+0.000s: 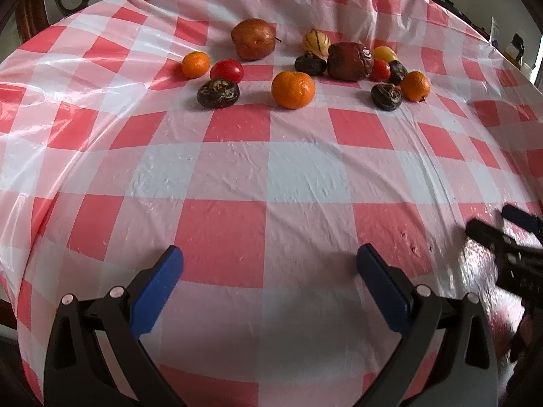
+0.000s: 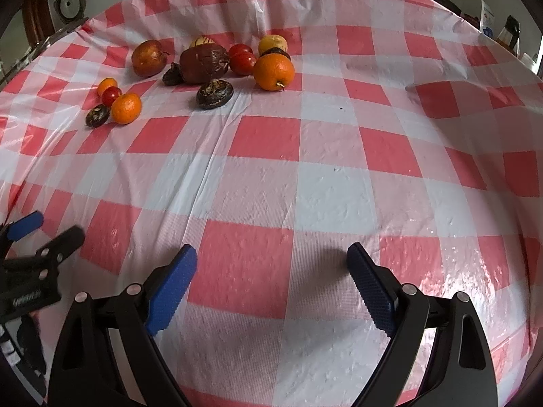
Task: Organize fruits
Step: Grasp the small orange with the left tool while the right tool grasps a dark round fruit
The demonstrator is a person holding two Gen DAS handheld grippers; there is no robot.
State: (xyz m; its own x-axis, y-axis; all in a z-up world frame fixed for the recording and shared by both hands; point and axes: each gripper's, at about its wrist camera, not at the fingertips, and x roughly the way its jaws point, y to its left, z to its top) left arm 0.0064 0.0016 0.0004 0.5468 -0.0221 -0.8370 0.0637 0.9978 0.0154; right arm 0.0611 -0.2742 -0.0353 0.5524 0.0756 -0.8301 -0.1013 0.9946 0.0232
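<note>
Blue-padded and black-framed, your left gripper [image 1: 269, 264] stood spread wide with nothing between its pads, hovering over the red-and-white checked plastic tablecloth [image 1: 271, 176]. Your right gripper [image 2: 271, 263] was just as wide apart and held nothing. The fruits lay well ahead of both, at the far side of the cloth: a small orange mandarin [image 1: 195, 64], a red cherry tomato [image 1: 227, 71], a dark wrinkled water chestnut [image 1: 218, 93], a russet pear [image 1: 253, 38], a larger mandarin [image 1: 293, 89], a shrivelled dark-red fruit [image 1: 349, 61], and another mandarin [image 1: 415, 85]. No readable writing showed on anything.
</note>
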